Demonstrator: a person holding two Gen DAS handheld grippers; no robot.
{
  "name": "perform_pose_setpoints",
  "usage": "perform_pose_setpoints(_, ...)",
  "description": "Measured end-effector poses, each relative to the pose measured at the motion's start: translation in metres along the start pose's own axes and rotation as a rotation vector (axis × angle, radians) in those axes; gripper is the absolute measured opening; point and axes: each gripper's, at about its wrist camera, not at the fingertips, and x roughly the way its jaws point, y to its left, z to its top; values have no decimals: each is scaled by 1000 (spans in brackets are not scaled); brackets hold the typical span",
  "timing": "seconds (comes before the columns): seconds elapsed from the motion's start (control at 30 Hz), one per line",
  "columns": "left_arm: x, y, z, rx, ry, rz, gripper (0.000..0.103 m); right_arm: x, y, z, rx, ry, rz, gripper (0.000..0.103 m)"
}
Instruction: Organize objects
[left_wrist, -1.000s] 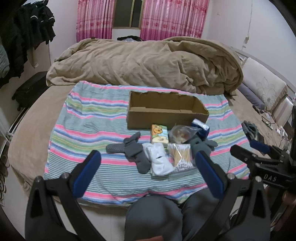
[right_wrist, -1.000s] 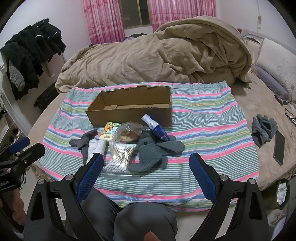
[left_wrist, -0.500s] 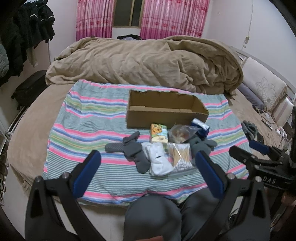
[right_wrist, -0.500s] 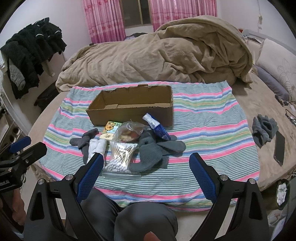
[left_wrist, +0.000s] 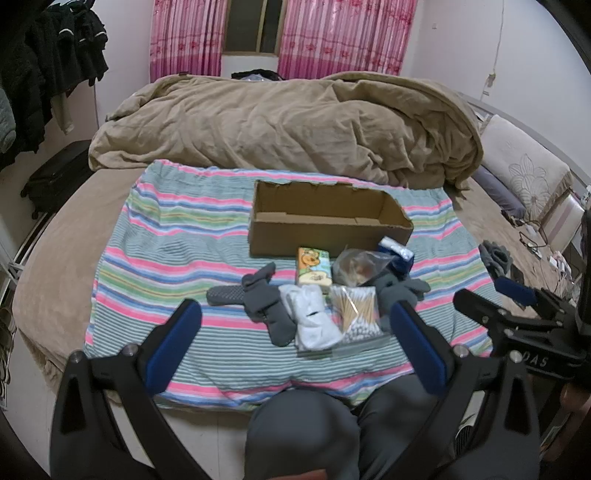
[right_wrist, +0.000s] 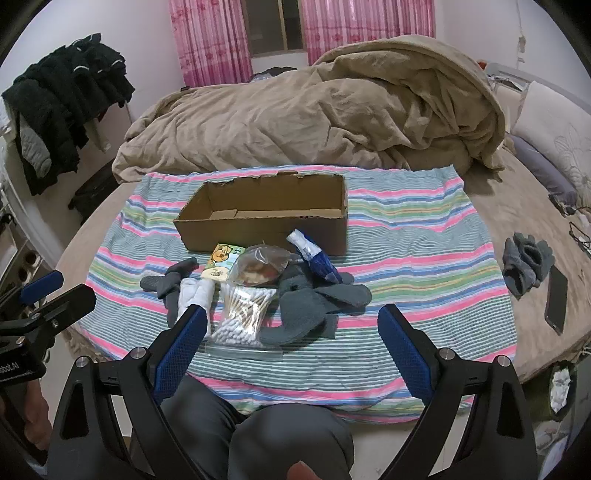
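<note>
Left gripper (left_wrist: 293, 328) and right gripper (right_wrist: 291, 328) are hovering at lower frame, fingers apart, items lying below the central box (left_wrist: 328, 229).

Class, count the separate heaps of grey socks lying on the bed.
3: grey socks left of the white socks, a heap right of the cotton buds, another beside the phone. More may be hidden.

A cardboard box (left_wrist: 328, 225) is sitting on a cloth (left_wrist: 177, 254) spread over the bed (left_wrist: 55, 266), with a heaped duvet (left_wrist: 288, 125) lying behind it at twelve o'clock. Just before the box, at six o'clock, a carton (left_wrist: 313, 265) and a bag of snacks (left_wrist: 356, 266) are lying side by side, a wrapped pack (left_wrist: 397, 254) touching the bag at three o'clock. Nearer still, a row is running from nine to three o'clock: dark socks (left_wrist: 258, 301), a white sock bundle (left_wrist: 310, 321), a bag of cotton swabs (left_wrist: 358, 314) and a second sock pile (right_wrist: 314, 302).
</note>
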Motion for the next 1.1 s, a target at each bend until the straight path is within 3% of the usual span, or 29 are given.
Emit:
perform_pose_setpoints(0.7, 2, -7, 0, 14, -5, -4, 103, 3, 1, 0, -2, -2, 12, 96)
perform_pose_setpoints(1.1, 35, 0, 5, 7, 42, 4, 103, 24, -6, 10, -8, 12, 14, 96)
